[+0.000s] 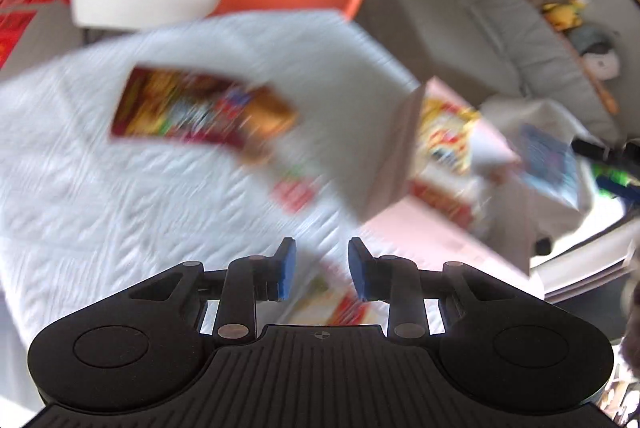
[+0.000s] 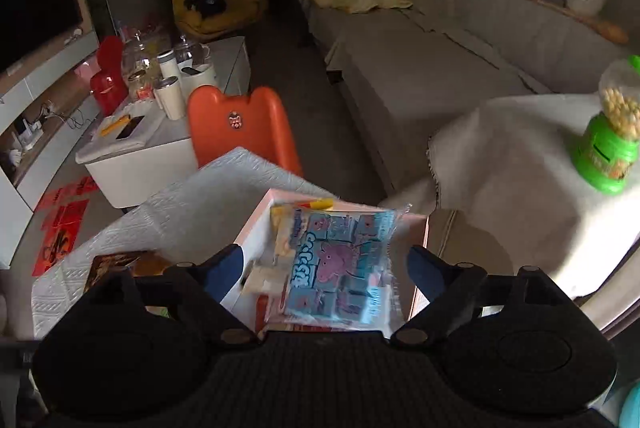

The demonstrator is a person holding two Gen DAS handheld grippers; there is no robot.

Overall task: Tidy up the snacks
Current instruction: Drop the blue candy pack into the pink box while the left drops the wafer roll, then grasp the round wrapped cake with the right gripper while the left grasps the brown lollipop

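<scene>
The left wrist view is motion-blurred. My left gripper (image 1: 322, 268) is open and empty above a white-covered table (image 1: 80, 187). A red and gold snack packet (image 1: 200, 107) lies on the cloth ahead of it. A pink box (image 1: 400, 155) at the right holds a yellow and red snack bag (image 1: 444, 135). In the right wrist view, my right gripper (image 2: 326, 276) is open above the pink box (image 2: 256, 224). A blue pig-print snack bag (image 2: 340, 264) lies in the box between the fingers, on top of other packets. I cannot tell if the fingers touch it.
An orange chair (image 2: 240, 123) stands behind the table. A white coffee table (image 2: 140, 147) with jars and cups is at the far left. A grey sofa (image 2: 420, 67) is to the right. A green snack jar (image 2: 612, 135) stands on a cloth-covered surface at right.
</scene>
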